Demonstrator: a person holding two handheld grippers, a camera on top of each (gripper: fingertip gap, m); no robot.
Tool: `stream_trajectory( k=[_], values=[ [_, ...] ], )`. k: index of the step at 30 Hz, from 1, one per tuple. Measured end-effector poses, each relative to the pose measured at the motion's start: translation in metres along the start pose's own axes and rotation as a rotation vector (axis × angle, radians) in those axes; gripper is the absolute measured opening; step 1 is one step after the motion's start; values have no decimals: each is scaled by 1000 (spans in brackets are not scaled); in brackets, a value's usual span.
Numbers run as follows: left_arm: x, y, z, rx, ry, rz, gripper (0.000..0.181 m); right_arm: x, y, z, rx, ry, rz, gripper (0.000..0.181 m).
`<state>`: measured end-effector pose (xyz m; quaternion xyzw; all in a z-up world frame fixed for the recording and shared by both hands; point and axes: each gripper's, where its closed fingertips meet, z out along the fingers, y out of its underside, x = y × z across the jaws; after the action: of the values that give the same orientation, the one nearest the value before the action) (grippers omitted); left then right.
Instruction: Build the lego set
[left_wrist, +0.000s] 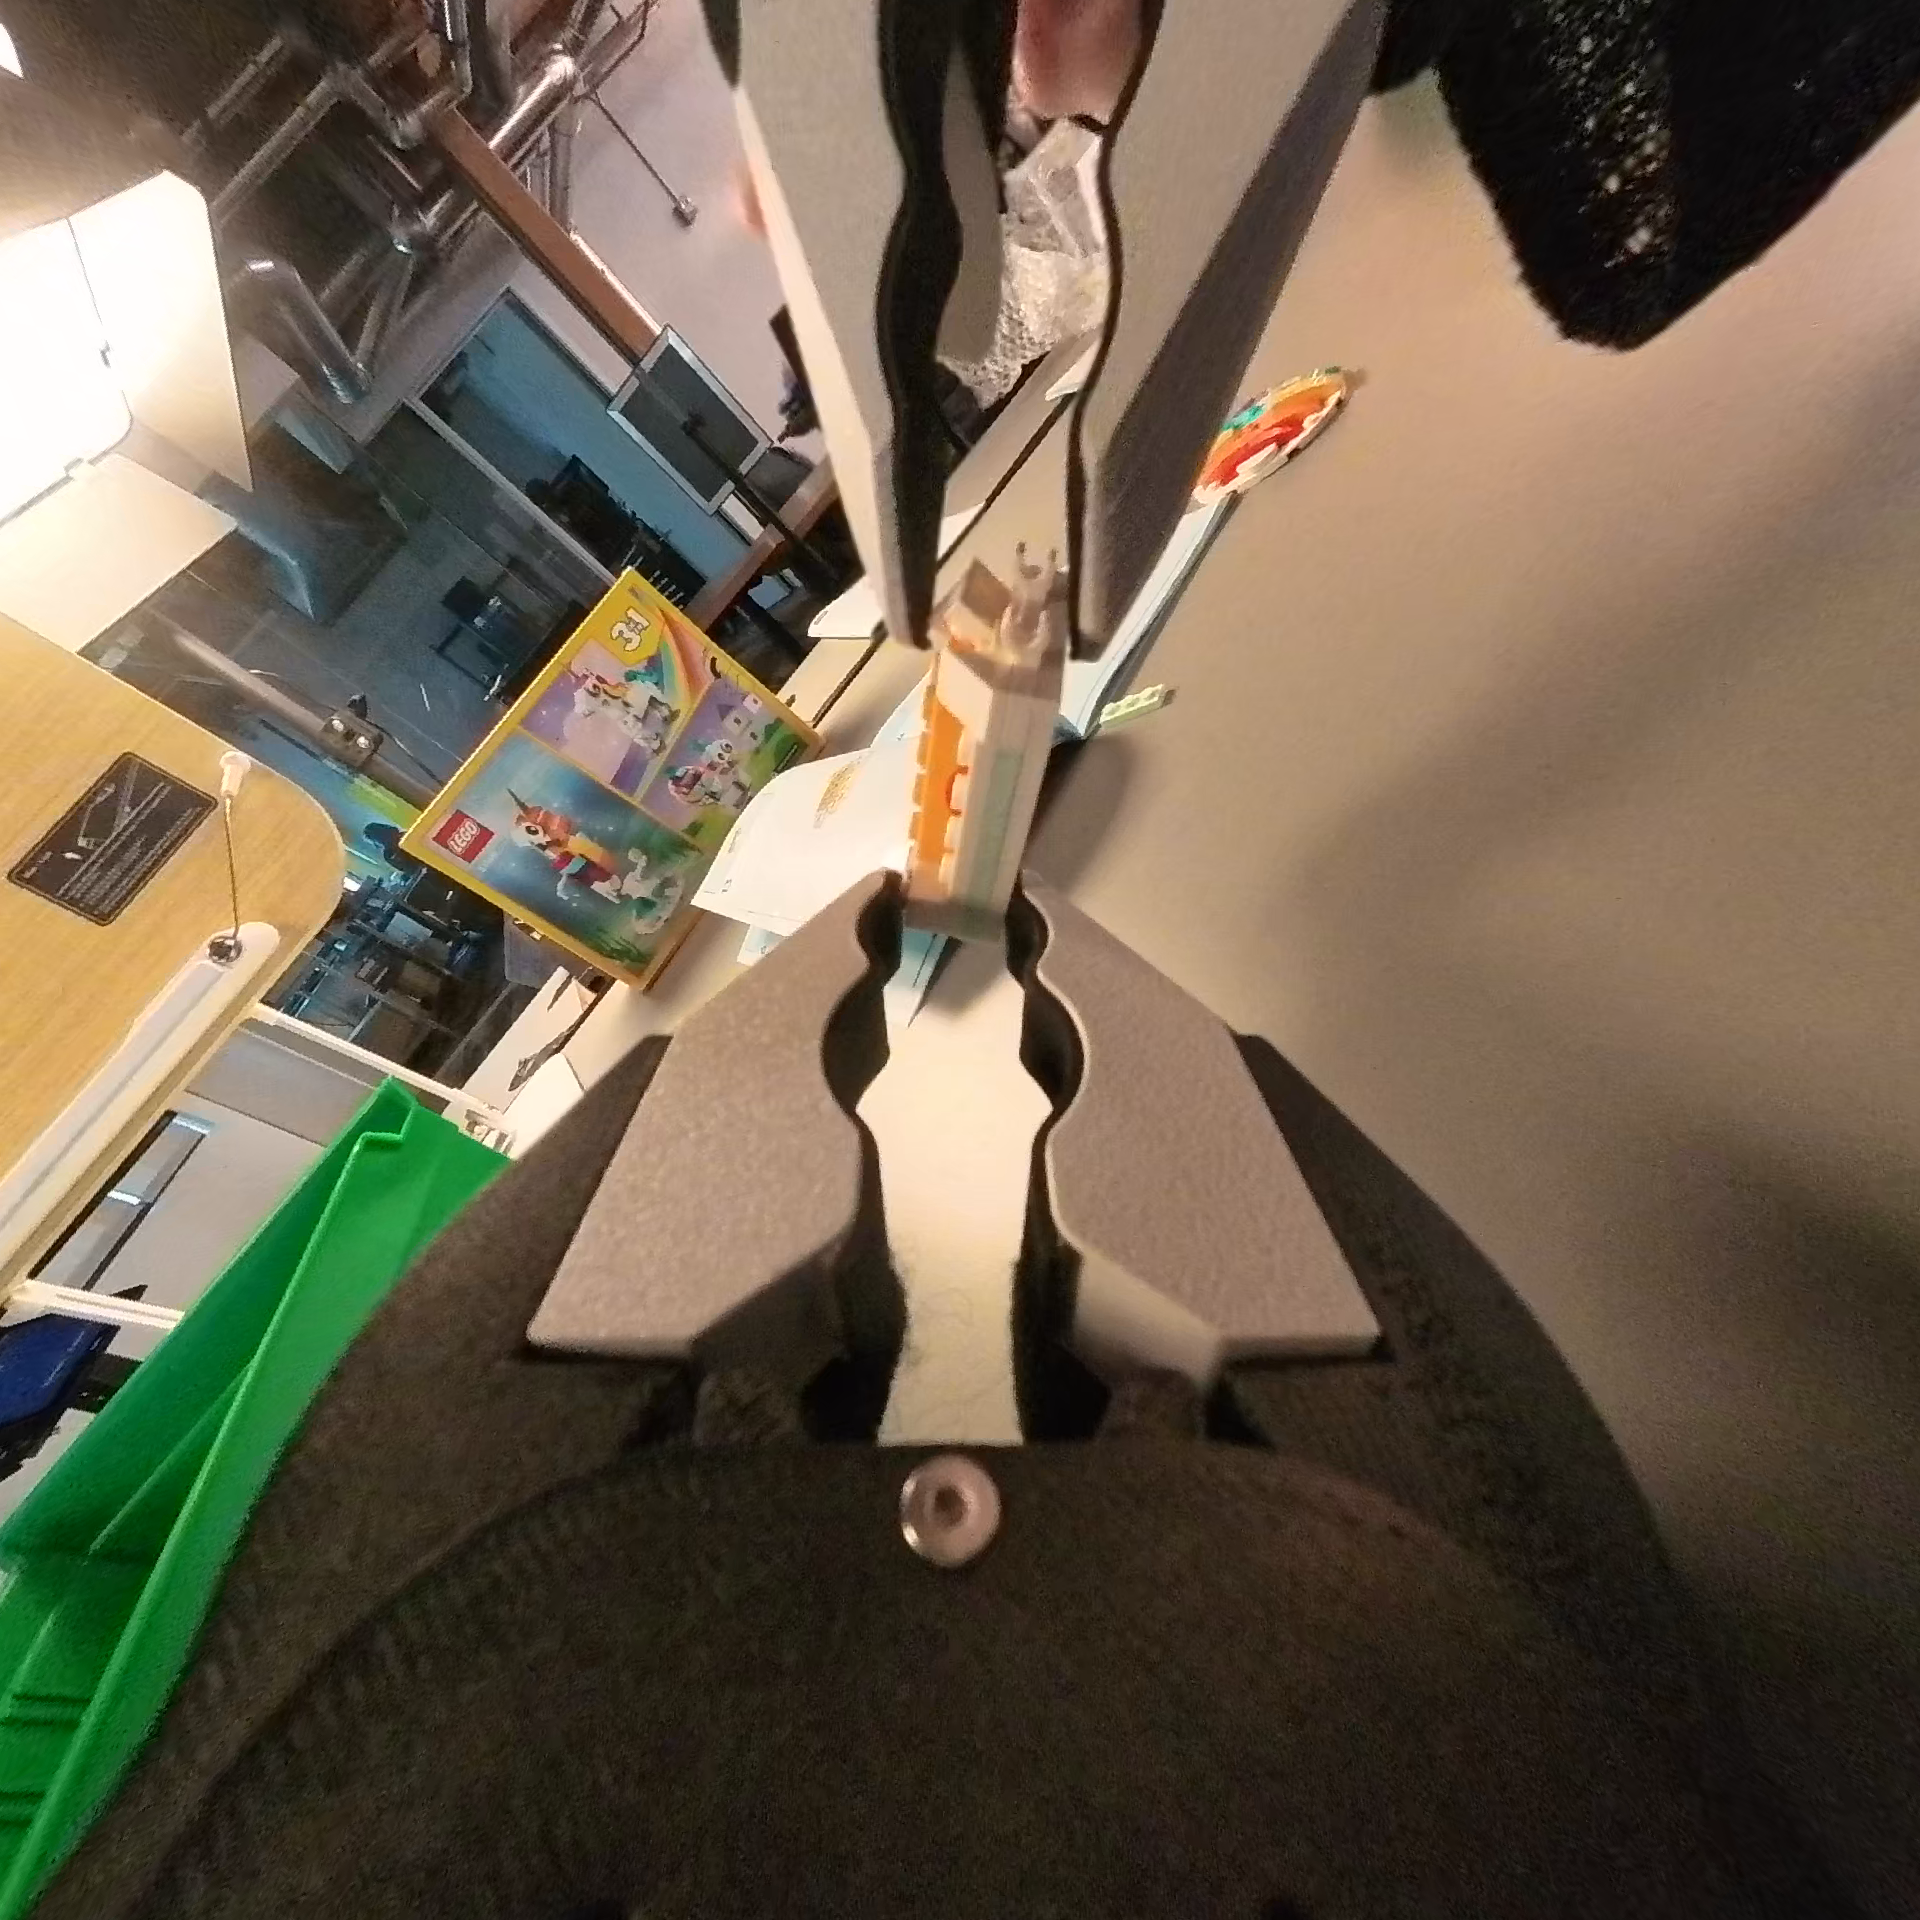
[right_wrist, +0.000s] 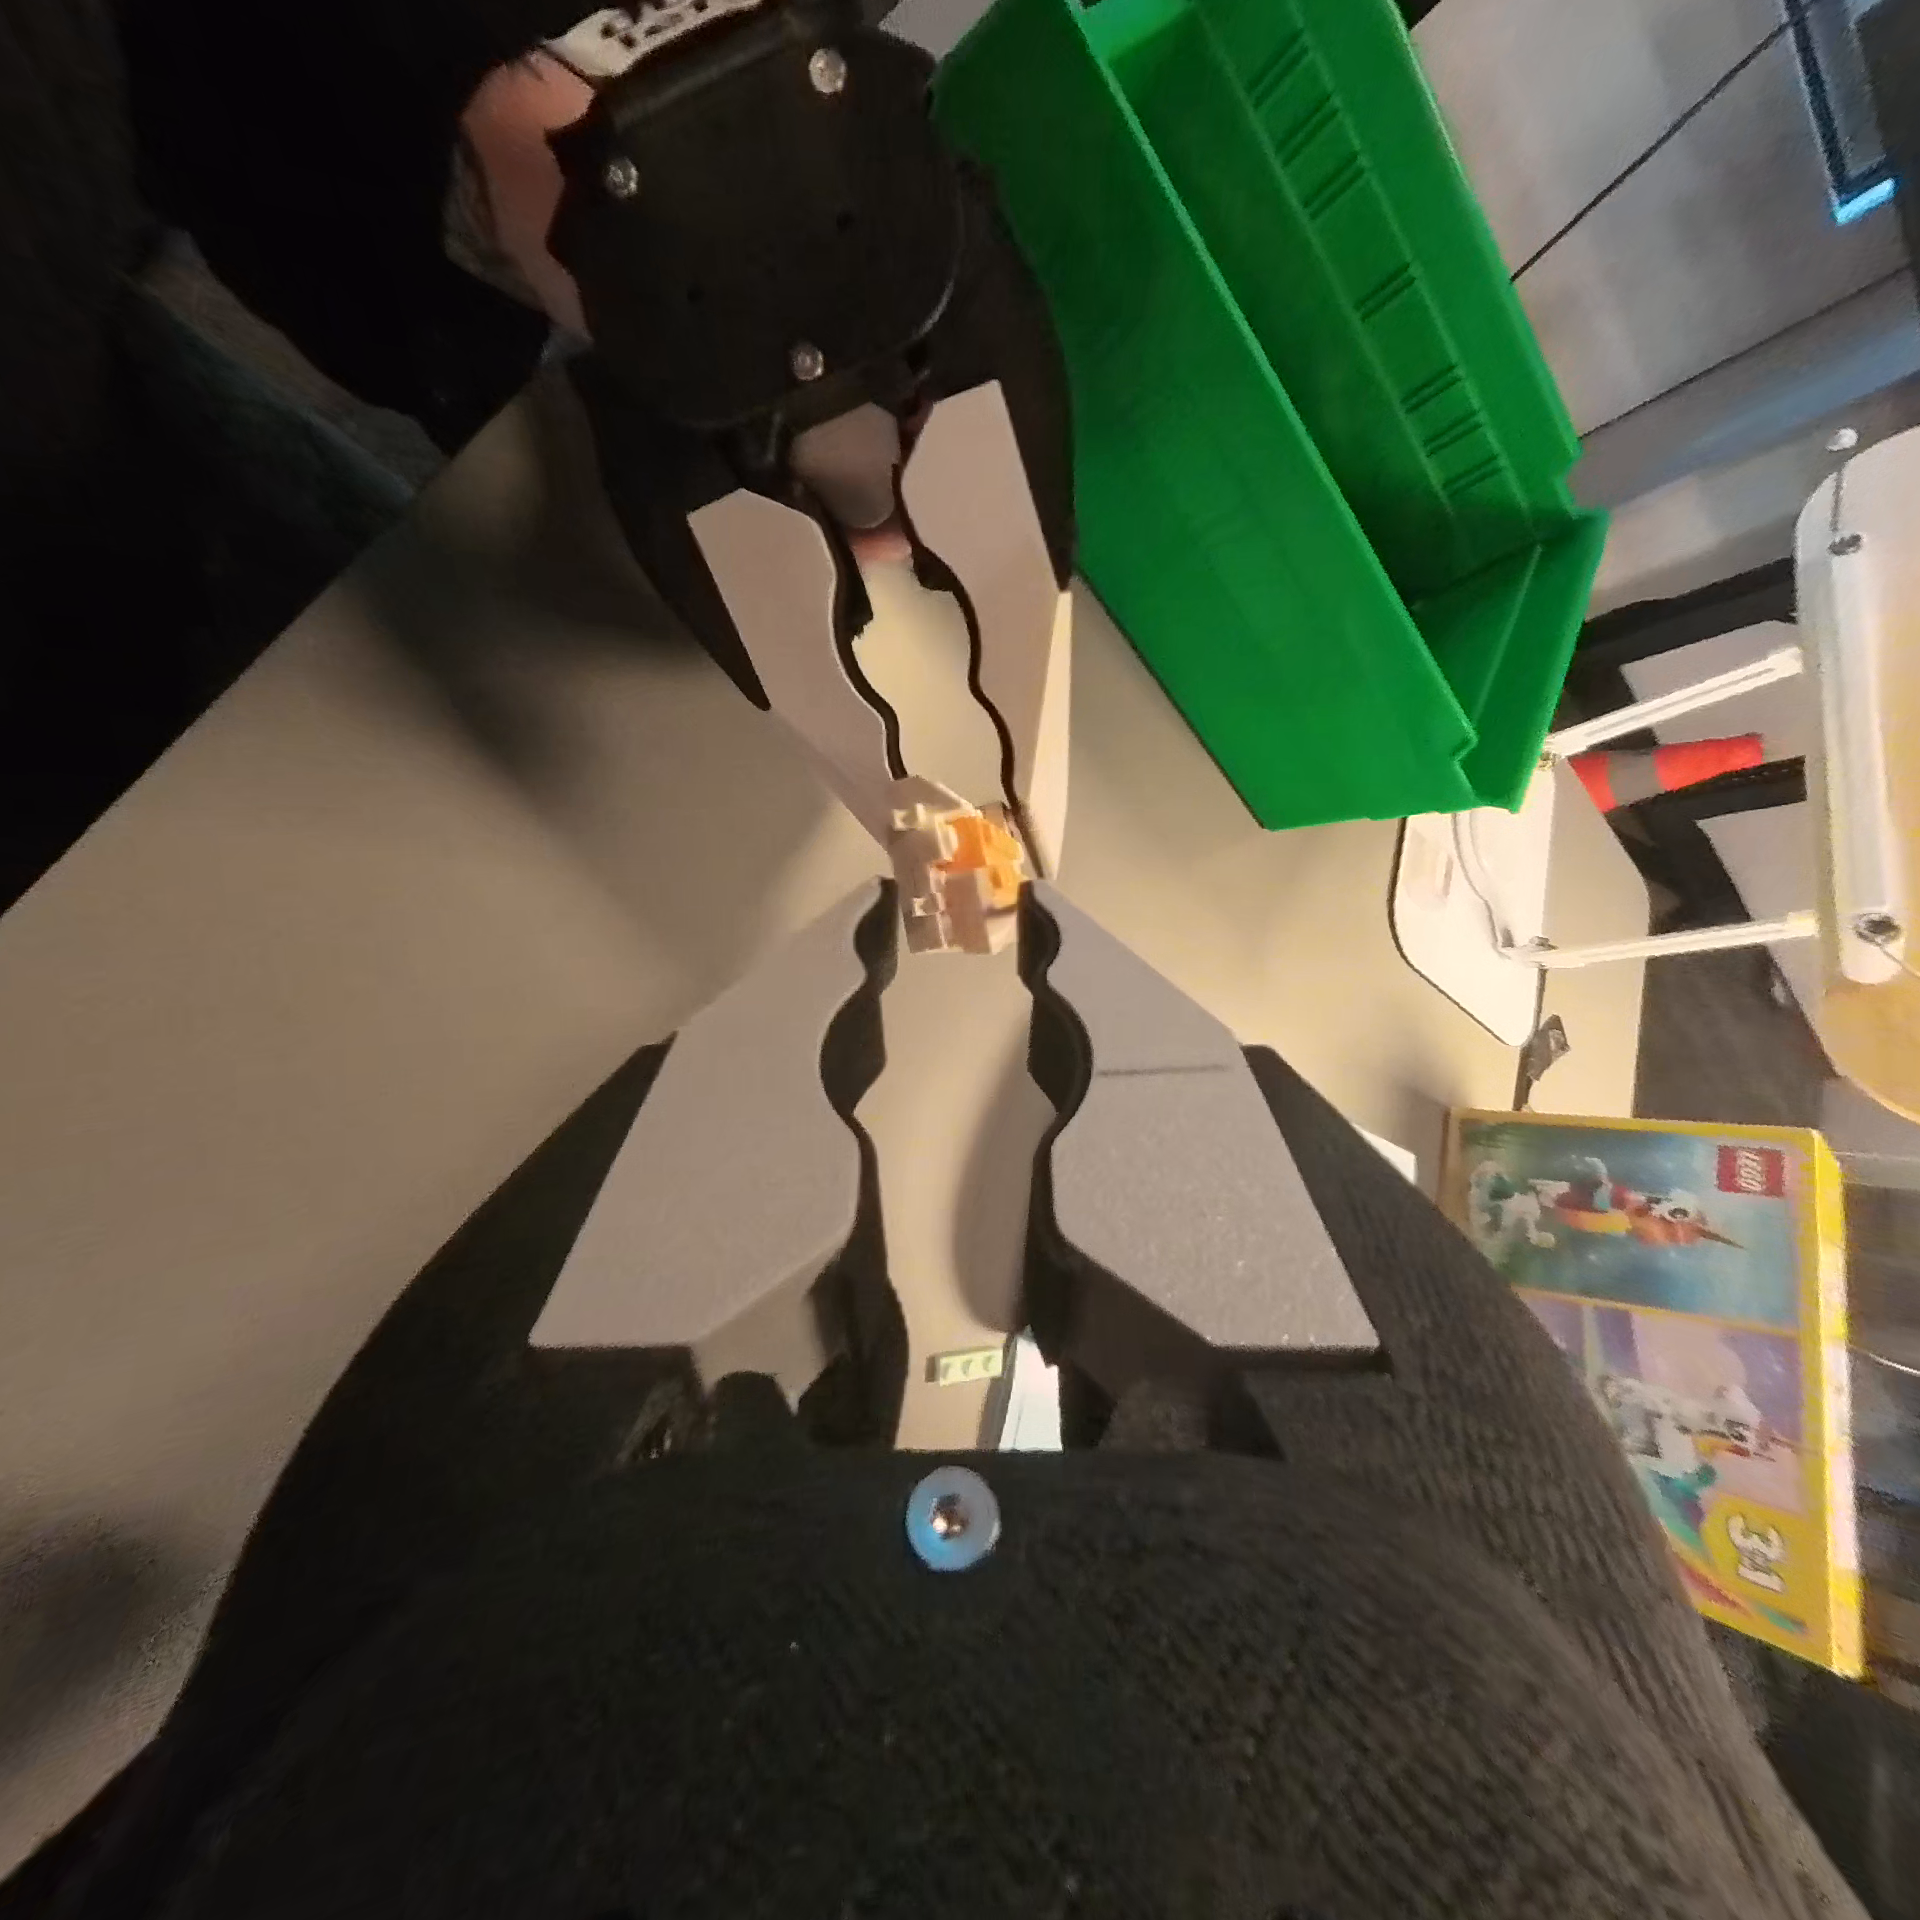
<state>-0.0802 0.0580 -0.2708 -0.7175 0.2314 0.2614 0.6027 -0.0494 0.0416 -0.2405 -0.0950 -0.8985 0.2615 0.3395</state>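
**Both grippers on one brick assembly, held off the table**

Left gripper (left_wrist: 961, 899): jaws narrowed to a small gap, tips pinching the near end of a long lego assembly (left_wrist: 982, 774). The piece runs away from the camera toward 12 o'clock. White body, an orange strip along its 9 o'clock side, a pale green band down the middle, small grey clip parts at the far end.

Right gripper (left_wrist: 992, 623), seen from the left wrist view, comes down from 12 o'clock; its tips meet the far end of the same piece. From the right wrist view the right gripper (right_wrist: 956, 904) has jaws likewise narrowed, tips on either side of the white end of the lego assembly (right_wrist: 951, 862), with orange bricks at its 3 o'clock side. The left gripper (right_wrist: 961, 800) closes on it from 12 o'clock. The piece sits between the two pairs of tips, above the table (right_wrist: 312, 831). Exact contact on the right tips is hard to confirm; they look to be gripping.

Outward, left wrist view: instruction sheets (left_wrist: 821, 831) on the table at 9 o'clock of the piece; a yellow lego box (left_wrist: 613, 779) standing further at 9 o'clock; a small pale green plate (left_wrist: 1138, 704) at 2 o'clock; a round orange and red build (left_wrist: 1273, 426) beyond, near 1 o'clock; a green bin (left_wrist: 239, 1351) at 8 o'clock.

Right wrist view: the green bin (right_wrist: 1299, 416) at 1 o'clock, the yellow lego box (right_wrist: 1683, 1351) at 4 o'clock, the small pale green plate (right_wrist: 968, 1367) at 6 o'clock between the finger bases.
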Motion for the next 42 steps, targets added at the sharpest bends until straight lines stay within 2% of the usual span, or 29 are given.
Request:
stream_trajectory(
  k=[4, 11, 14, 32, 42],
  values=[
    [0, -1, 0, 7, 10, -24, 18, 1, -1, -1, -13, 46, -46, 20],
    [-5, -2, -3, 29, 17, -88, 18, 7, -8, -3, -64, 220, -265, 16],
    [-5, -2, -2, 26, 15, -82, 18, 6, -8, -3, -81, 248, -304, 16],
    [3, 2, 0, -3, 57, -64, 18, -1, -2, 0, -145, 213, -348, 14],
    [6, 6, 3, -29, 70, -53, 18, -2, 3, 3, -118, 233, -258, 13]
  ],
)
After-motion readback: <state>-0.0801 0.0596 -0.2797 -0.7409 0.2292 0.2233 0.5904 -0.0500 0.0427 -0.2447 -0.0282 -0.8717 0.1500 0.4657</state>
